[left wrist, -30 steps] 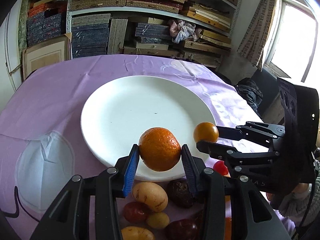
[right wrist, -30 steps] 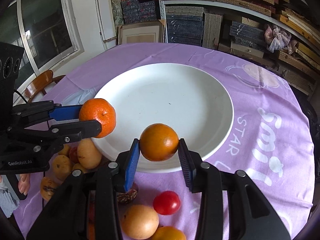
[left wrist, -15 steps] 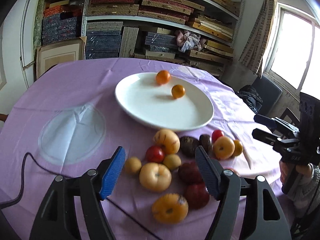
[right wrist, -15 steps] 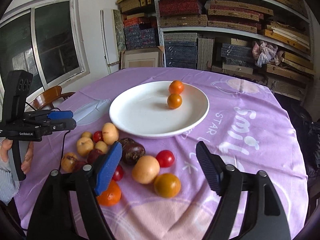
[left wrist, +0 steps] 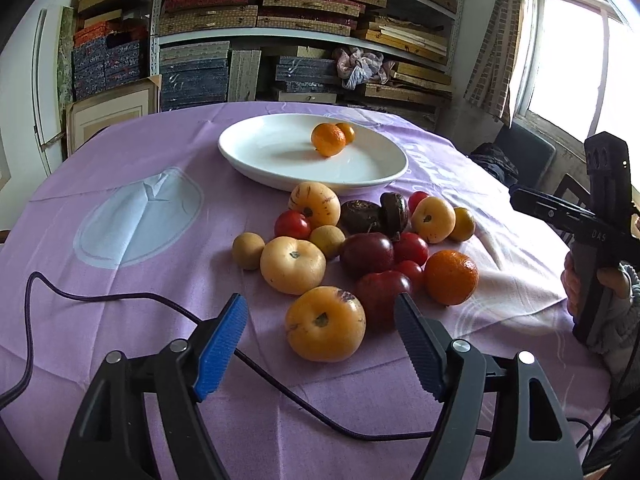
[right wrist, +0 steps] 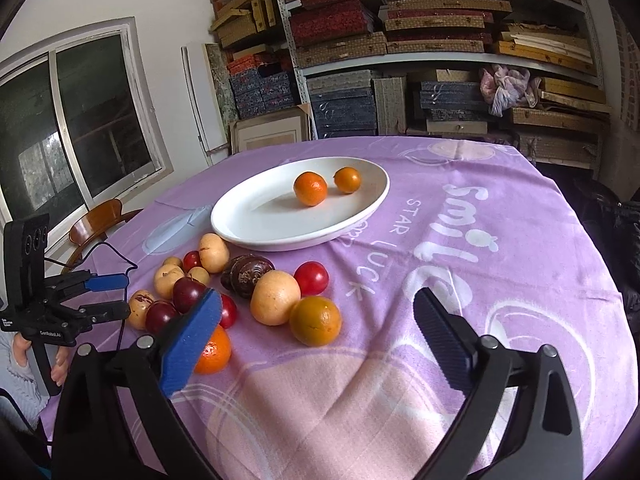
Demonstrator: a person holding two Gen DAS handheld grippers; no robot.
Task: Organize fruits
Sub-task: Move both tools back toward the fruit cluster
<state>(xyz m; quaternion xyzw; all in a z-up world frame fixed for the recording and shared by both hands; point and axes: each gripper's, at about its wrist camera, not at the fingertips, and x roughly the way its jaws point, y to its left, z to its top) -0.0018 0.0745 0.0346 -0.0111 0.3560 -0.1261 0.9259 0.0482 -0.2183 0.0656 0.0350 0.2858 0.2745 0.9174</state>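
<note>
A white plate [left wrist: 248,160] [right wrist: 240,224] sits mid-table on the purple cloth and holds a tangerine [left wrist: 328,140] [right wrist: 310,188] and a smaller orange [left wrist: 347,132] [right wrist: 347,179]. Nearer lies a loose pile of fruit: yellow pears [left wrist: 325,324], dark plums [left wrist: 367,254], red tomatoes [left wrist: 292,224], another tangerine [left wrist: 451,277] and an orange [right wrist: 316,320]. My left gripper [left wrist: 320,304] [right wrist: 108,296] hovers just short of the pile, jaws opening, nothing pressed between them. My right gripper [right wrist: 318,296] [left wrist: 520,196] hangs over the pile's right side, jaws opening and empty.
A dark cable [left wrist: 120,300] snakes across the cloth in front of the left gripper. Shelves [right wrist: 440,40] stacked with boxes stand behind the table. A wooden chair [right wrist: 96,220] sits at the left edge, below a window [right wrist: 60,128]. A hand [left wrist: 576,284] grips the right handle.
Both grippers let go of their oranges, which now lie on the plate. Both pulled back from the plate toward the fruit pile, with jaws spread wide.
</note>
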